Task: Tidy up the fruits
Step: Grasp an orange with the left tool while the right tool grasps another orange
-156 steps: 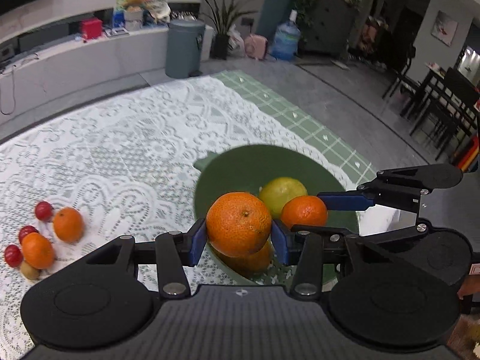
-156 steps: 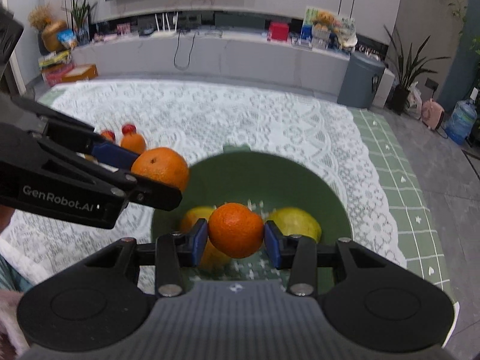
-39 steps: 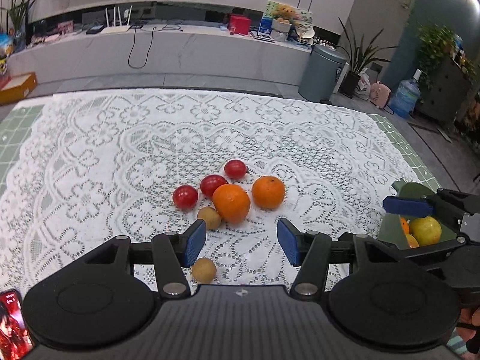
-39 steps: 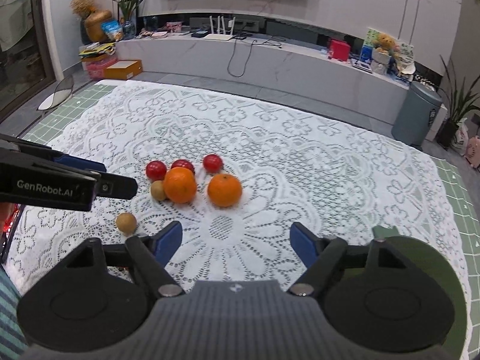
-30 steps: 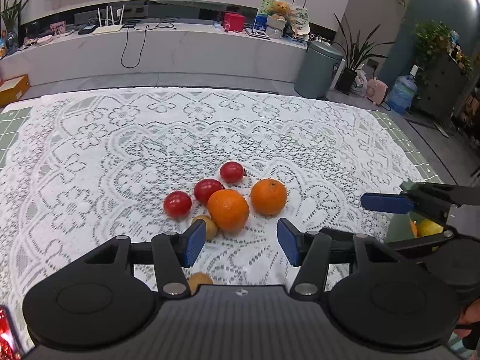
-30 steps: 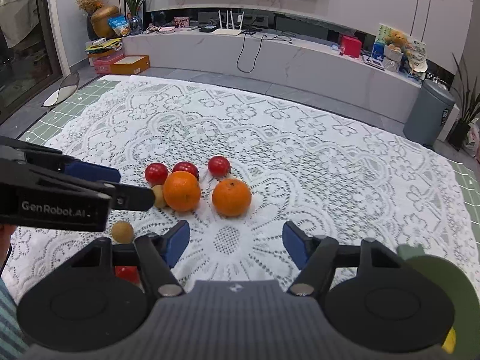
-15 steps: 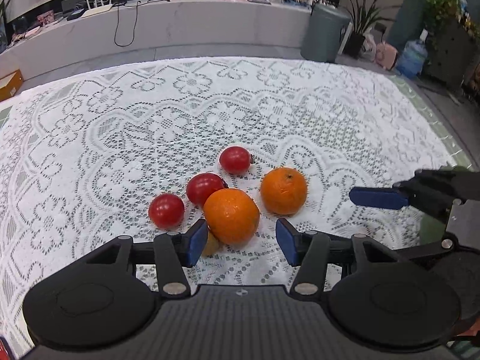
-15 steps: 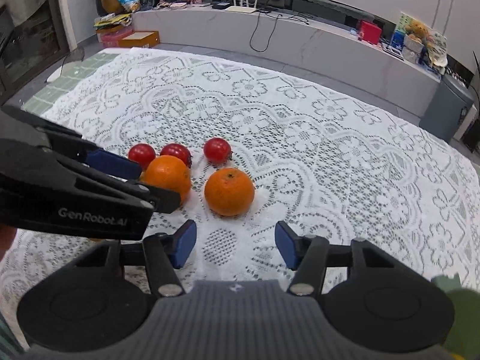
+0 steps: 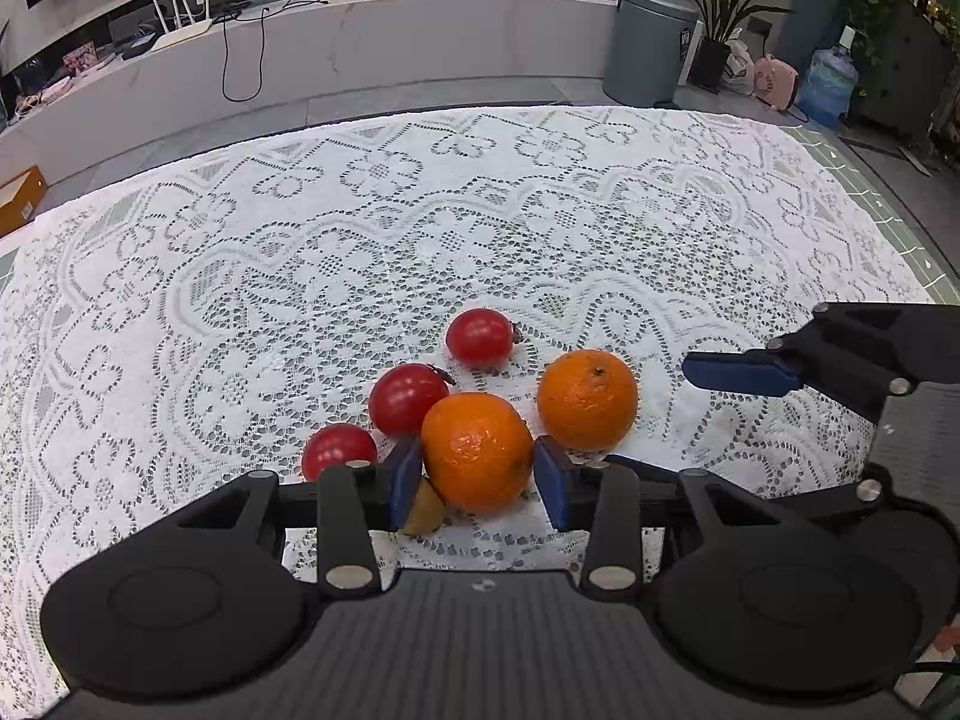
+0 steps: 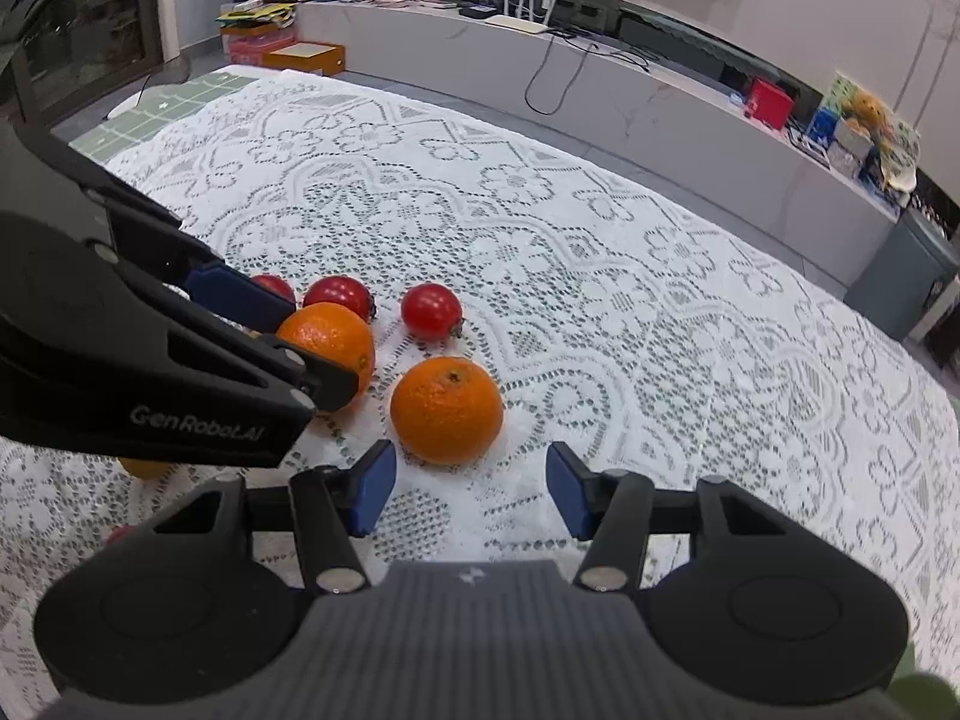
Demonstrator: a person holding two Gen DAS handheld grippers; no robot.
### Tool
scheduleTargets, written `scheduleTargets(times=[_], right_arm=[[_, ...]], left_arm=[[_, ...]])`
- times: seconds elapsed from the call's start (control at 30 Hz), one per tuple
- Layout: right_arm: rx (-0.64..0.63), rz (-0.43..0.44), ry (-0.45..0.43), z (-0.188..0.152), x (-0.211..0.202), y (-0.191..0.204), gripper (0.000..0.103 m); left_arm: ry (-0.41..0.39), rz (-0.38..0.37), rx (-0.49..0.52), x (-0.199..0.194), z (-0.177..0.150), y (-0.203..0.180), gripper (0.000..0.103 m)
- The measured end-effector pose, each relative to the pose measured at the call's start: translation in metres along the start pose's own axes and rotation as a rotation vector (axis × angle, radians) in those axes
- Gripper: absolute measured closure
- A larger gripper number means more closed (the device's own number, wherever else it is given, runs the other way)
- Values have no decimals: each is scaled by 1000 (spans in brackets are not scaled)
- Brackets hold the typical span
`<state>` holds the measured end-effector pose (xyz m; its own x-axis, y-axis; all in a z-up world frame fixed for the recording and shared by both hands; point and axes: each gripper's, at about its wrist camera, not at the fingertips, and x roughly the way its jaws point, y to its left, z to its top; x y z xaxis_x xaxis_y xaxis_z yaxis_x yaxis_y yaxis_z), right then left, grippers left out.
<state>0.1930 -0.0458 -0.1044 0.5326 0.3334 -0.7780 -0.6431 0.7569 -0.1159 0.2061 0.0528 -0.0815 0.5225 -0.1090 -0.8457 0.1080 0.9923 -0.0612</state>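
White lace tablecloth (image 9: 480,228) fills the left wrist view, where the left gripper (image 9: 480,474) has just been closing and now pinches the near orange (image 9: 477,450), three tomatoes (image 9: 408,397) behind it. From the right wrist, the right gripper (image 10: 468,486), its jaws just narrowed, stands unclenched short of the other orange (image 10: 447,411); I judge both oranges, the tomatoes and a small brown fruit (image 9: 423,510) still unsorted.

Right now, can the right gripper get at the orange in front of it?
Probably yes. The right gripper is open, and the orange lies just beyond its fingertips with bare lace between. The left gripper is busy on the neighbouring orange, off to the side.
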Motion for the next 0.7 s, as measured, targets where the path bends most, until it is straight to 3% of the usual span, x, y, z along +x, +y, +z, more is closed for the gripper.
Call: scheduleTargets(times=[0.23,0.7], right_arm=[[-35,7,-9,6,8,3,56],[-4,26,3,12,17,6,61]], left_arm=[[-22,-47,-96,-11,-5,12,60],[-63,-40,-142,-41,-11,15,60]])
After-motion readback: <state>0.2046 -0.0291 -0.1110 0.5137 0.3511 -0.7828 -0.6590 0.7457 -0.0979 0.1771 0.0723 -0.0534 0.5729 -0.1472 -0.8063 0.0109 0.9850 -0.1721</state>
